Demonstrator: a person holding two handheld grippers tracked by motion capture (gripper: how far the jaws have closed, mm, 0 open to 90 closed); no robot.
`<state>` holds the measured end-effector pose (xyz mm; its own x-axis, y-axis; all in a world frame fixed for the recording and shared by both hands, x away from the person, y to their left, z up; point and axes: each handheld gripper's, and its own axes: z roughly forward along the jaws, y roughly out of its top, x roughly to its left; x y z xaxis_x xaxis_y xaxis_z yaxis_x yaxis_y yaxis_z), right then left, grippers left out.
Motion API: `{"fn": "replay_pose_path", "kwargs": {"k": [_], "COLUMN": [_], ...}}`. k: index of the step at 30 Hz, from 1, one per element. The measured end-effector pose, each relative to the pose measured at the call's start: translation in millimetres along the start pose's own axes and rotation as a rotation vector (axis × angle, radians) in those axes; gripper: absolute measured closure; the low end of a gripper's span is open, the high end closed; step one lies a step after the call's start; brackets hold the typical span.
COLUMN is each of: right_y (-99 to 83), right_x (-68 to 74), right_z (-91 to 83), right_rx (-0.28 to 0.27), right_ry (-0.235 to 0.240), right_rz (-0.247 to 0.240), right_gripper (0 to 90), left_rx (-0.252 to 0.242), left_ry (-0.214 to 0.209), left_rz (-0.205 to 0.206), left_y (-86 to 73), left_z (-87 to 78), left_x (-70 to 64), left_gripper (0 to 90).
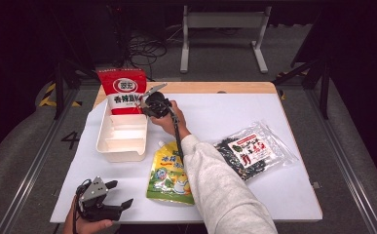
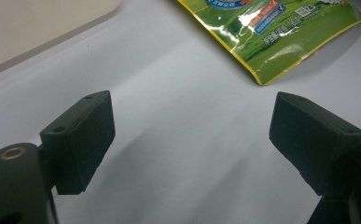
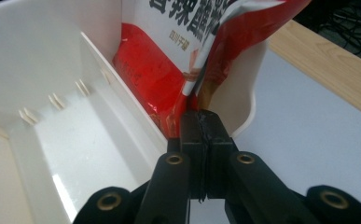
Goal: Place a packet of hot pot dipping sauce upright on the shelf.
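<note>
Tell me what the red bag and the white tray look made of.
Red bag: glossy plastic film, probably; it creases and glints where the right tool pinches its edge. White tray: smooth moulded plastic, it seems, with thin walls, a divider and shiny highlights.

Snack bag (image 1: 123,91) stands in the far compartment of the tray (image 1: 109,146) at table (image 1: 298,195) left-rear, drink pouch (image 1: 169,175) just right and nearer, seaweed packet (image 1: 249,151) farther right, left gripper (image 1: 109,201) near the front-left edge.
</note>
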<state>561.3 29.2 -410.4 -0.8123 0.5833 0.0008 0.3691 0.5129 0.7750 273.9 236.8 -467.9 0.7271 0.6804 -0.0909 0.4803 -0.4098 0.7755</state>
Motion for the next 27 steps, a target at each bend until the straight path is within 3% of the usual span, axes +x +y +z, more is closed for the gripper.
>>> {"fn": "replay_pose_path", "kwargs": {"k": [2,3,4,7,12,15,19,27], "right_y": [-0.4,-0.4,-0.7,-2.7,-12.7,-20.7,-36.0,-70.2], "right_x": [-0.3,-0.3,1.0,2.5,4.9,6.2,12.1,25.9], "right_z": [-6.8,-6.8,-18.1,-28.4,-62.9,-87.2,-123.7,-172.3], "right_rx": [-0.028,-0.028,-0.057,-0.065,-0.083,-0.094,-0.095,-0.095], "right_ry": [0.004,0.004,-0.008,-0.007,-0.009,-0.013,-0.020,-0.005], "right_rz": [0.022,0.022,0.007,0.000,-0.010,-0.015,-0.038,-0.080], "right_gripper": [84.5,84.5,84.0,82.8,82.4,82.3,81.9,81.7], "left_rx": [-0.003,-0.003,-0.001,0.003,0.008,-0.005,0.016,0.034], "left_ry": [-0.001,-0.001,-0.004,-0.005,-0.004,0.002,-0.001,-0.013], "left_rz": [-0.001,-0.001,-0.005,0.003,0.018,0.013,0.036,0.048], "left_y": [0.7,0.7,1.1,2.7,7.5,9.9,12.2,16.5], "left_z": [0.2,0.2,0.9,3.3,5.3,6.7,11.4,16.4], "left_x": [-0.7,-0.7,-1.2,-2.7,-4.3,-5.3,-7.4,-10.6], "left_gripper": [15.2,15.2,15.2,15.2,15.8,16.7,17.5,18.7]}}
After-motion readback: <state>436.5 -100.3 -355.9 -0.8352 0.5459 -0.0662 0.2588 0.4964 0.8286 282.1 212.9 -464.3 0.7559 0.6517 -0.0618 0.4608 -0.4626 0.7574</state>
